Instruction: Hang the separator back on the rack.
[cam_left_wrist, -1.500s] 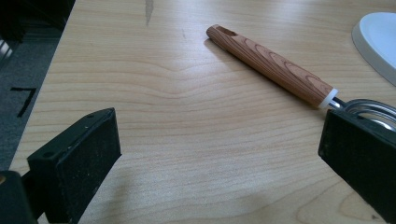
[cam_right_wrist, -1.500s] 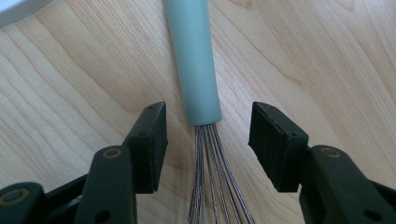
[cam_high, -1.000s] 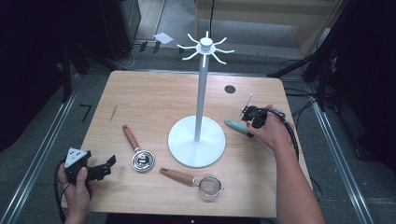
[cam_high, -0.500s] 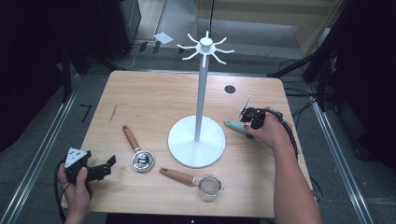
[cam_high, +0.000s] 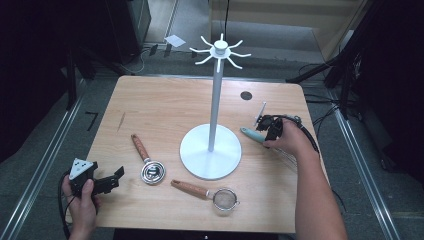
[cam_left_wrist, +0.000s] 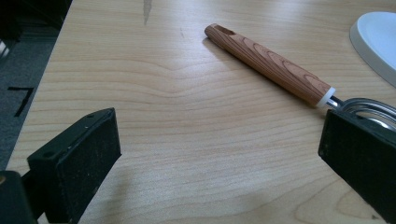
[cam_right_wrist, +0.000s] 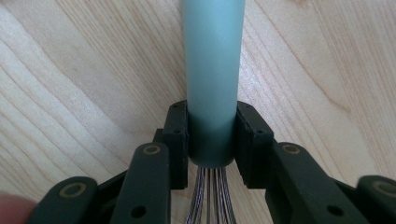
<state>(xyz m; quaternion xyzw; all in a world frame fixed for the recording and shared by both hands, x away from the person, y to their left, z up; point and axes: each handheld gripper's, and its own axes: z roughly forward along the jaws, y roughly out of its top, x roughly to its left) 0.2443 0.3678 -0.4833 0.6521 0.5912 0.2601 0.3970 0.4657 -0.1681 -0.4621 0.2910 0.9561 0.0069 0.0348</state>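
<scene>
The wooden table (cam_high: 165, 107) carried a white hook stand (cam_high: 211, 150) at its middle. Right of the stand's base lay a whisk (cam_right_wrist: 214, 70); the right gripper (cam_right_wrist: 210, 140) had just been closing and clamped its teal handle. The left gripper (cam_left_wrist: 219, 154) rested at the near-left corner, jaws apart on nothing.

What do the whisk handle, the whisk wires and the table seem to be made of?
Whisk handle: probably plastic or silicone, going by its even pale teal colour and smooth matte surface with no grain.
Whisk wires: likely metal; they are thin, grey and shiny.
Table: wood or a wood-look laminate, since light grain lines run across it; which of the two I cannot tell.
</scene>
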